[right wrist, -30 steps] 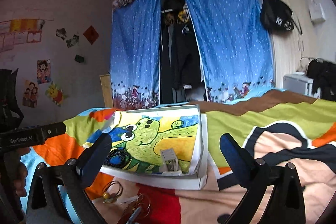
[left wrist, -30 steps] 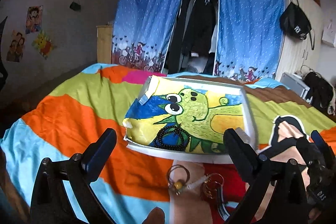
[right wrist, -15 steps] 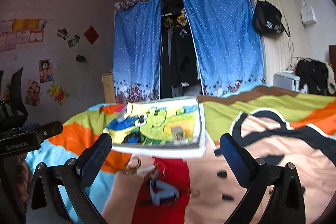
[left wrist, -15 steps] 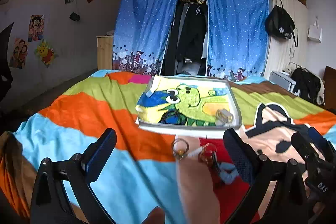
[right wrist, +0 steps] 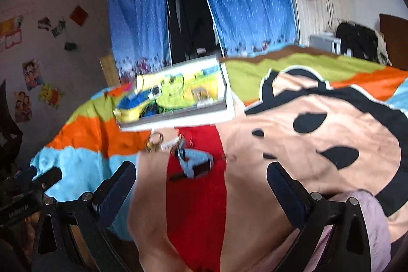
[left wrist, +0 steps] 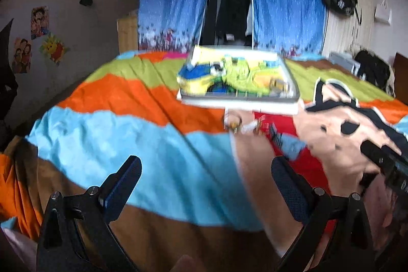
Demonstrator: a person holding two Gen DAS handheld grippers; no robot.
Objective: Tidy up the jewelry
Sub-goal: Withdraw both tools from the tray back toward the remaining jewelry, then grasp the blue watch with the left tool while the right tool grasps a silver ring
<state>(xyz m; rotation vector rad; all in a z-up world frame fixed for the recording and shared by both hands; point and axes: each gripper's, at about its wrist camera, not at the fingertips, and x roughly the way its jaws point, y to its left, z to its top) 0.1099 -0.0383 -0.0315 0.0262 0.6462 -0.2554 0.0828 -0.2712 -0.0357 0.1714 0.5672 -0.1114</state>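
Over the bedspread, both hand-held grippers (wide open, empty) have drawn back from the tray.

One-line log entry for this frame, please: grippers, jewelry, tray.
left hand-held gripper open, empty | right hand-held gripper open, empty | loose metal rings on bedspread | white dinosaur-print tray beyond

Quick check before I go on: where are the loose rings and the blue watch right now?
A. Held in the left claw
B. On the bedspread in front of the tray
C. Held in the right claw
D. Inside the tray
B: the rings and blue watch lie on the bedspread, nearer than the tray; both claws, left and right, are open and empty.
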